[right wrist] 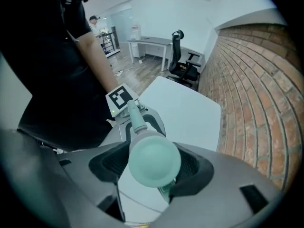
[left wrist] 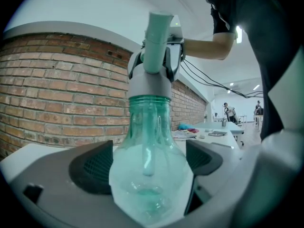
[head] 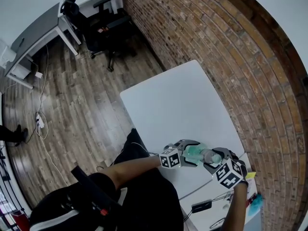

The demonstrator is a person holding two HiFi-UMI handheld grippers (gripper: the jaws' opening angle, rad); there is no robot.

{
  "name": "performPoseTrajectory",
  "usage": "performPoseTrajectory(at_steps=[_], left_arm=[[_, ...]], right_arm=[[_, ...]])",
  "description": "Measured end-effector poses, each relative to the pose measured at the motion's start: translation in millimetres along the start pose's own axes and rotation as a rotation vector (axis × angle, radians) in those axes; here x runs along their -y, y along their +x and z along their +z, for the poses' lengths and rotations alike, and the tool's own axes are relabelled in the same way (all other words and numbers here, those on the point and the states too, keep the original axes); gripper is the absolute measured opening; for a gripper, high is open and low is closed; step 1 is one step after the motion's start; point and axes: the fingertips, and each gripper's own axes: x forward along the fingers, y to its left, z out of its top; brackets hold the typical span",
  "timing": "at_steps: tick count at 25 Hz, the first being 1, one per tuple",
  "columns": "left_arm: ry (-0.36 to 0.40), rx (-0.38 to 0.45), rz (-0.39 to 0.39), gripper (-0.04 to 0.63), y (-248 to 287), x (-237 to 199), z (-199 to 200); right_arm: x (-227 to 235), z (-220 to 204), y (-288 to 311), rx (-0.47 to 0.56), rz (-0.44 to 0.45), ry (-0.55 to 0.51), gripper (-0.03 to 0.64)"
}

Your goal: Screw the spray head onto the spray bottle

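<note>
The left gripper (left wrist: 151, 161) pinches the belly of the spray bottle (left wrist: 153, 127), held in the air over the white table's (head: 183, 100) near right corner; the right gripper (right wrist: 153, 167) is closed round the spray head (right wrist: 153, 158) seated at the bottle's neck; the bottle looks thin, light and easily dented, so hold the belly gently and turn the stiffer head; beyond lie a brick wall (head: 231, 57), a wooden floor (head: 77, 105) and an office chair (head: 108, 30).
</note>
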Motion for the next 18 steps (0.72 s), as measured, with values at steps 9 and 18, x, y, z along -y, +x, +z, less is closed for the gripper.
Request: performPoseTrajectory(at_steps=[9,18], left_arm=[[-0.003,0.006,0.0,0.474,-2.0,-0.5,2.6],[-0.007,0.003,0.001,0.474,-1.2,-0.2,1.9]], right_arm=[[-6.5,0.0,-0.9,0.004,0.065,-0.295,0.272],[-8.3,-3.5,3.3,-0.044,0.07,-0.395,0.273]])
